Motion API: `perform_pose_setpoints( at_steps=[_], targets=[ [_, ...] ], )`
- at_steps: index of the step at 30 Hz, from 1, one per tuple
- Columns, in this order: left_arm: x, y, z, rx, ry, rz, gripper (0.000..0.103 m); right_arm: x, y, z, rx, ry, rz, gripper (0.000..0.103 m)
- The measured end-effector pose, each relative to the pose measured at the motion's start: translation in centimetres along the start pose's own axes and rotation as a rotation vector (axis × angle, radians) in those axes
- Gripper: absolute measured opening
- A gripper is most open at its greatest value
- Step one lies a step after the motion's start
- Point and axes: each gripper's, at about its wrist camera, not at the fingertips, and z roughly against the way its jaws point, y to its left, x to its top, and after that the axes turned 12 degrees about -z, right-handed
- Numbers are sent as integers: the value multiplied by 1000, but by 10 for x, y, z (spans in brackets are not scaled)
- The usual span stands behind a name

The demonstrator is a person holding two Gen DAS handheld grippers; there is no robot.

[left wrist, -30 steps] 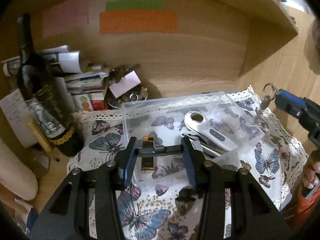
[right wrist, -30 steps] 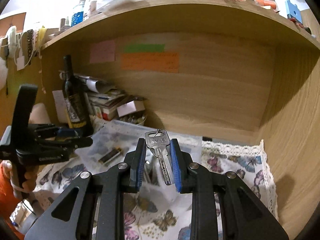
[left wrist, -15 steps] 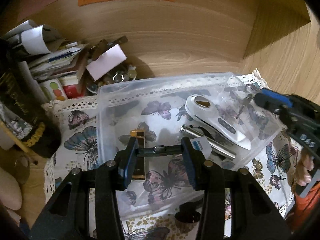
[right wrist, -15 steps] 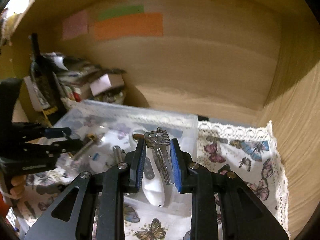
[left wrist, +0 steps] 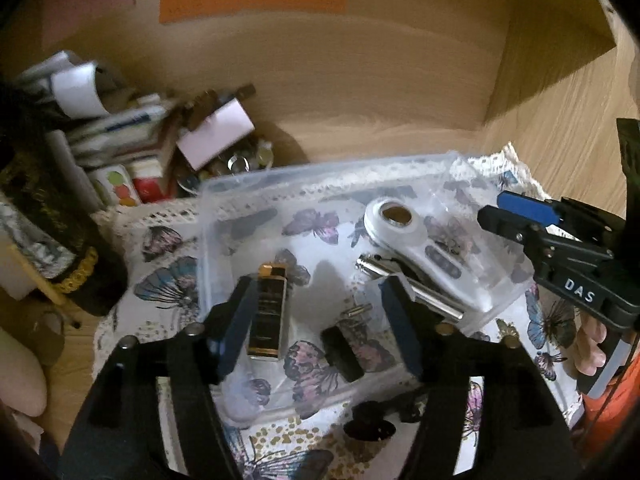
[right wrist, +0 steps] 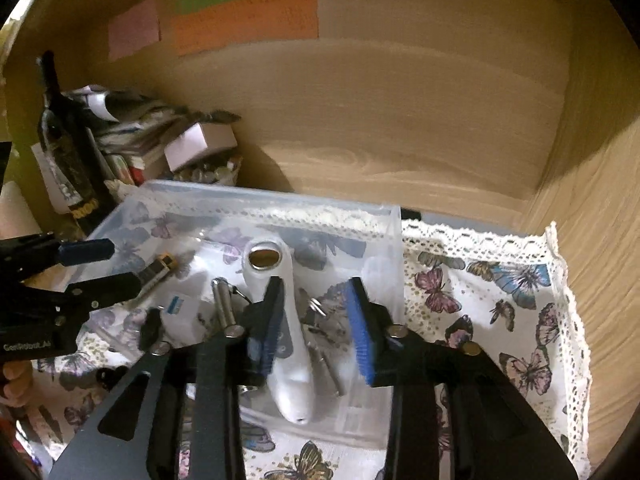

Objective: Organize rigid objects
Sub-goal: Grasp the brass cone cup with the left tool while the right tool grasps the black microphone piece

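Note:
A clear plastic box (left wrist: 224, 216) (right wrist: 396, 240) stands on a butterfly cloth. In it lie a white thermometer-like device (left wrist: 404, 236) (right wrist: 288, 356), a black and gold battery (left wrist: 270, 312) (right wrist: 158, 272), a silver metal cylinder (left wrist: 404, 284) (right wrist: 222, 308), a small black part with a metal pin (left wrist: 344, 348) and a key (right wrist: 320, 344). My left gripper (left wrist: 320, 320) is open and empty over the box's near side. My right gripper (right wrist: 314, 320) is open and empty above the key and the white device; it also shows in the left wrist view (left wrist: 520, 220).
A dark wine bottle (right wrist: 64, 152) stands at the left. Papers, small boxes and a jar of coins (left wrist: 160, 148) are piled behind the box. Wooden walls (right wrist: 400, 100) close the back and right. A small black object (left wrist: 368, 424) lies on the cloth (right wrist: 500, 280).
Both grippers have opened. The left let a small black part with a pin fall into the box; the right released the key into the box beside the white device.

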Motion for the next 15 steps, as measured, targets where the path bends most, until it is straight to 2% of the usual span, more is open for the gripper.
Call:
perform_pose_setpoints(
  at_steps=[1,3,6,8,10,15],
  targets=[
    [0,1,6,7,-12,-2,69,1,1,5,5,-10,2,40],
    [-1,1,18,22,-37,-5,79,1,4,17,25,-31,6,44],
    [-6,0,32,39,-61,-8,88,-3,11,31,49,-55,24,47],
    [-13,-1,40,60,-68,-17,90,-8,15,41,60,-70,39,50],
    [-18,-2,44,73,-66,-20,92,-14,19,49,71,-77,46,56],
    [-42,-1,51,78,-33,6,93,-34,26,63,78,-78,72,60]
  ],
)
